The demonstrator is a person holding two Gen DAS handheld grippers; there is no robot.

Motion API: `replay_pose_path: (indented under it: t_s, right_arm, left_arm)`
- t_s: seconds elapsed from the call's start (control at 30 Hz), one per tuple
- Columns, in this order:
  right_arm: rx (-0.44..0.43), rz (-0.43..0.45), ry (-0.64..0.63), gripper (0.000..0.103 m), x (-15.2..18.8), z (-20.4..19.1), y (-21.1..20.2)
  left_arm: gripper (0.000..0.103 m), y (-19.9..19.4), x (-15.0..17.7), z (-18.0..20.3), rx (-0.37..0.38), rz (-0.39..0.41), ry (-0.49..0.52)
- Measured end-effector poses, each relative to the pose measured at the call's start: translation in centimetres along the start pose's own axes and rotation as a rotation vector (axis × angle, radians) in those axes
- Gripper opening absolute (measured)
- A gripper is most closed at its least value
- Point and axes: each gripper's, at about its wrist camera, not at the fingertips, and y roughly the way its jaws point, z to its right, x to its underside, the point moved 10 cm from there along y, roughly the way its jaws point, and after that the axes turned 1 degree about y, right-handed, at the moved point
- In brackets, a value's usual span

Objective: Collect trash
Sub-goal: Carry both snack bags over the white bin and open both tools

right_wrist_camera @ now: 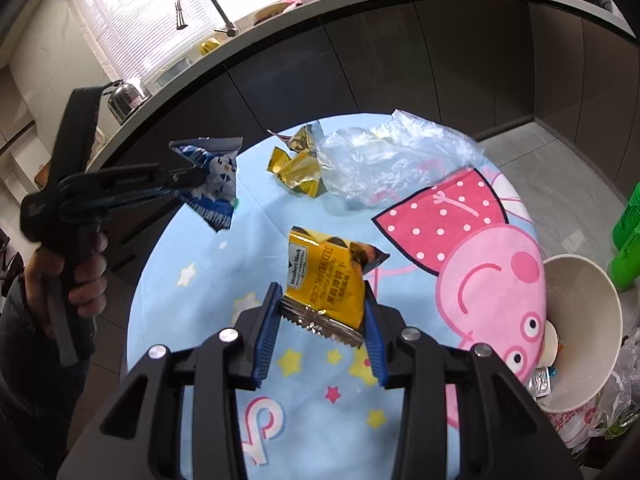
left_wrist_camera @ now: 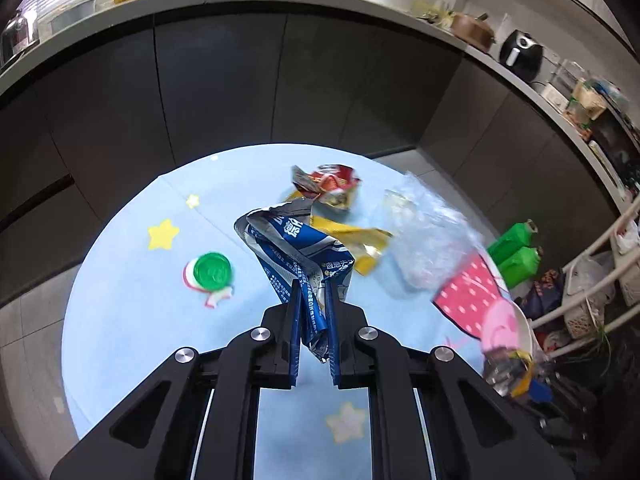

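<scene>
My left gripper (left_wrist_camera: 312, 292) is shut on a crumpled blue-and-white snack wrapper (left_wrist_camera: 292, 240), held up off the round table (left_wrist_camera: 132, 320). The right wrist view shows that left gripper (right_wrist_camera: 196, 178) from the side, with the blue wrapper (right_wrist_camera: 218, 180) hanging from its tip and a hand (right_wrist_camera: 80, 276) on its handle. My right gripper (right_wrist_camera: 321, 288) is shut on a yellow cracker packet (right_wrist_camera: 324, 276), gripped across its lower end above the cloth. On the table lie a clear plastic bag (right_wrist_camera: 384, 156), crumpled yellow wrappers (right_wrist_camera: 298, 164) and a red wrapper (left_wrist_camera: 332, 184).
A light blue cloth with a pink pig print (right_wrist_camera: 480, 260) covers the table. A green lid (left_wrist_camera: 212, 270) lies at its left. A white paper bowl (right_wrist_camera: 580, 332) holding scraps sits at the right edge. Green bottles (left_wrist_camera: 516, 252) stand on the floor. Dark cabinets (left_wrist_camera: 220, 92) curve behind.
</scene>
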Motion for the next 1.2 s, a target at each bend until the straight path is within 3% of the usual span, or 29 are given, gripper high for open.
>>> replay_pose_path:
  t_s: [0.13,0.43,0.8,1.2]
  right_arm:
    - [-0.009,0.034,-0.004,0.039,0.0,-0.4,-2.2]
    - [0.017,0.117,0.011,0.039,0.4,0.5,-7.7]
    - [0.121,0.171,0.096,0.039,2.0,7.0,-12.3]
    - [0.179,0.169,0.205,0.039,4.2,13.5,-13.1]
  left_arm:
    - [0.01,-3.6,2.5,3.1,0.044,0.029,0.031]
    - [0.01,-7.5,5.9,11.1,0.111,0.063,0.134]
    - [0.01,-7.5,7.3,20.3,0.204,0.058,0.256]
    - [0.01,-5.2,6.7,26.7,0.269,0.035,0.315]
